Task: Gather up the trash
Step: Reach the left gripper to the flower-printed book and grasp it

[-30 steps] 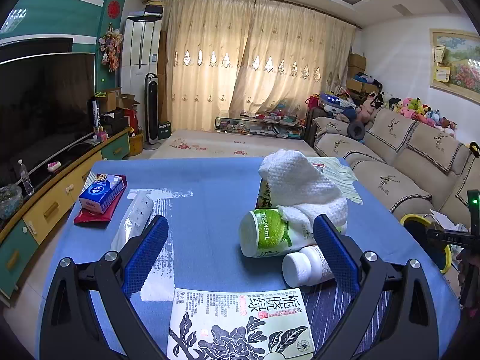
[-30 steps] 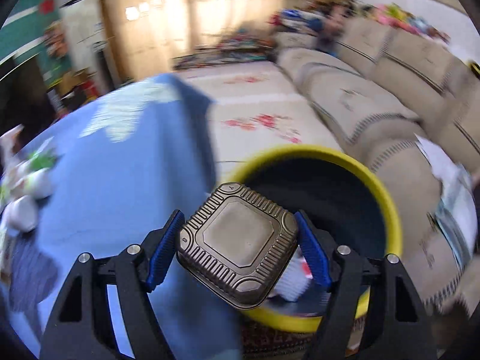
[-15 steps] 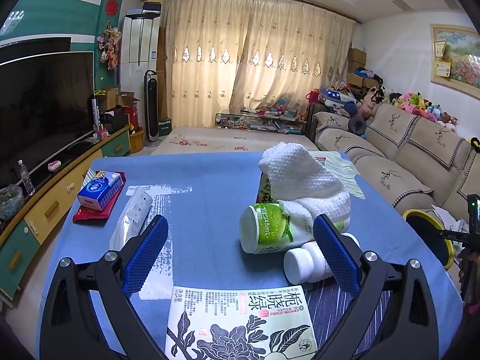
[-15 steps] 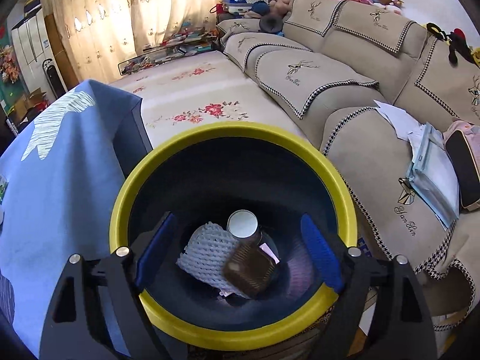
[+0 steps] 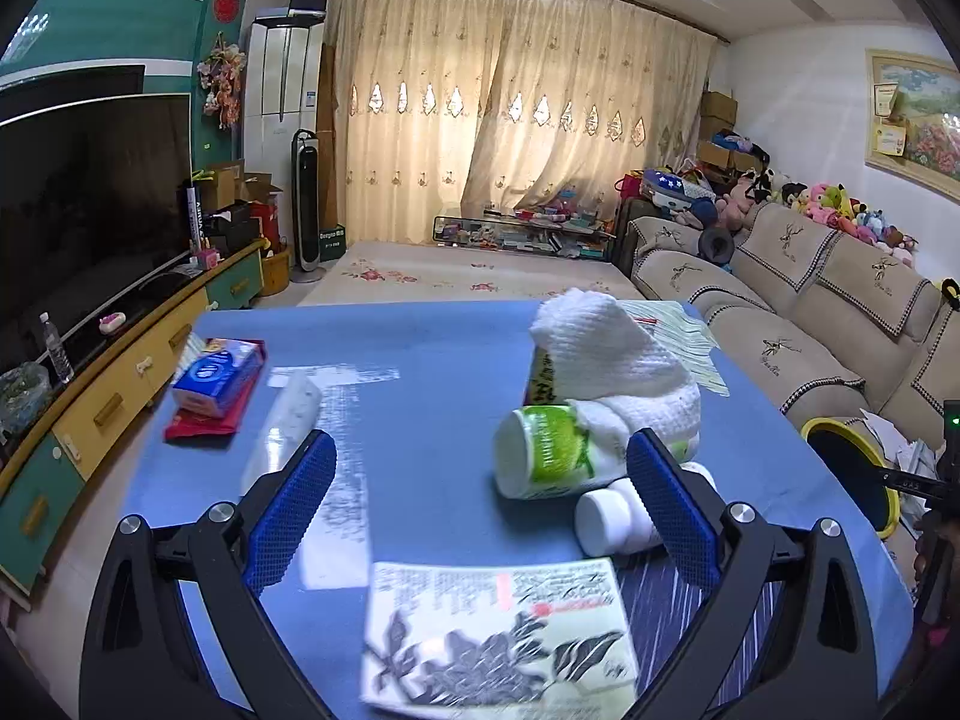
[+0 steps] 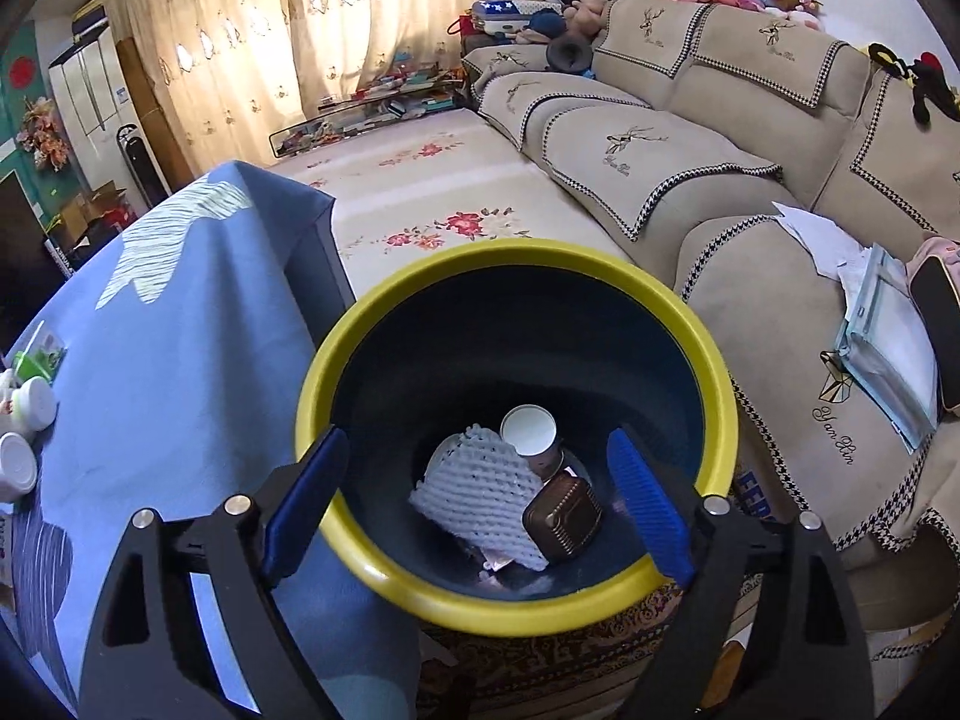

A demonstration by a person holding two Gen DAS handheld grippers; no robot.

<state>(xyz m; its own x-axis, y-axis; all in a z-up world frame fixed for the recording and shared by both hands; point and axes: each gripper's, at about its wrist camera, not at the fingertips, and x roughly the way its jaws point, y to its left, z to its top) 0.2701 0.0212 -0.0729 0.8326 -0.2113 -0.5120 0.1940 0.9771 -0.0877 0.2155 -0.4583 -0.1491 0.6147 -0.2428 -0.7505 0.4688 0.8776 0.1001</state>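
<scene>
On our right, the yellow-rimmed bin (image 6: 714,360) stands on the floor between the blue-clothed desk (image 6: 180,324) and the sofa (image 6: 750,138). Only the right wrist view shows inside it: white foam netting (image 6: 480,492), a paper cup (image 6: 528,429) with its mouth facing up, and a brown ribbed box (image 6: 564,516) lying tilted. Our right tongs (image 6: 474,504) hang above, jaws opening, empty. Our left tongs (image 5: 480,504) stand open and empty over the desk, where a green bottle (image 5: 546,450) lies on its side, base toward us, label blurred.
</scene>
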